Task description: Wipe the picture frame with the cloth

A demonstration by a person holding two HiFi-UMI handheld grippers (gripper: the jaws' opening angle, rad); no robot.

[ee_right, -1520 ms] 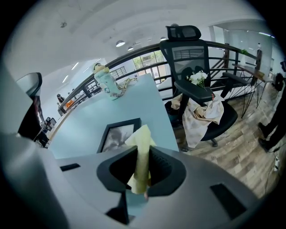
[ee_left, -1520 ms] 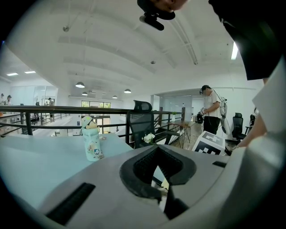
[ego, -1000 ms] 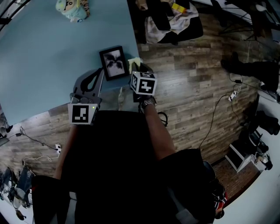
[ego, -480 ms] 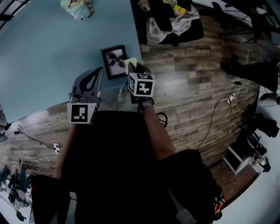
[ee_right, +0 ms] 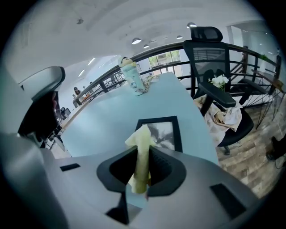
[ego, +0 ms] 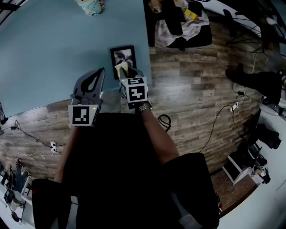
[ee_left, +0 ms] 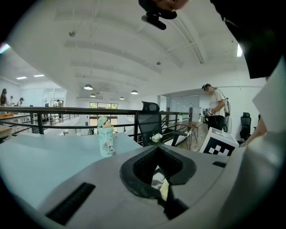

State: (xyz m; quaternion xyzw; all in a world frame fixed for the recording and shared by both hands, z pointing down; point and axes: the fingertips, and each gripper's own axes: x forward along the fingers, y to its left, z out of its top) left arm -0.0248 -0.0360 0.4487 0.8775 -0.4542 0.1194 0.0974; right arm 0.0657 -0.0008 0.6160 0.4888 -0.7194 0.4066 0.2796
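Observation:
A black picture frame (ego: pixel 124 55) holding a grey flower print lies flat near the right edge of the light-blue table (ego: pixel 53 53). My right gripper (ego: pixel 123 75) is shut on a pale yellow cloth (ego: pixel 120 68), at the frame's near edge. In the right gripper view the cloth (ee_right: pixel 142 147) sticks up between the jaws of the gripper (ee_right: pixel 144 155) and covers the near left corner of the frame (ee_right: pixel 164 133); whether it touches is unclear. My left gripper (ego: pixel 102 70) sits left of the frame, tilted upward (ee_left: pixel 157 154), jaws together and holding nothing.
A pale green bottle with a figure lid (ego: pixel 89 6) (ee_right: pixel 133 80) (ee_left: pixel 106 138) stands at the table's far side. A black office chair heaped with clothes (ego: pixel 178 22) stands on the wooden floor right of the table. Cables run over the floor (ego: pixel 223 112).
My right gripper has carried the cloth leftward, from beside the frame's right edge to its near edge. The left gripper has stayed about where it was.

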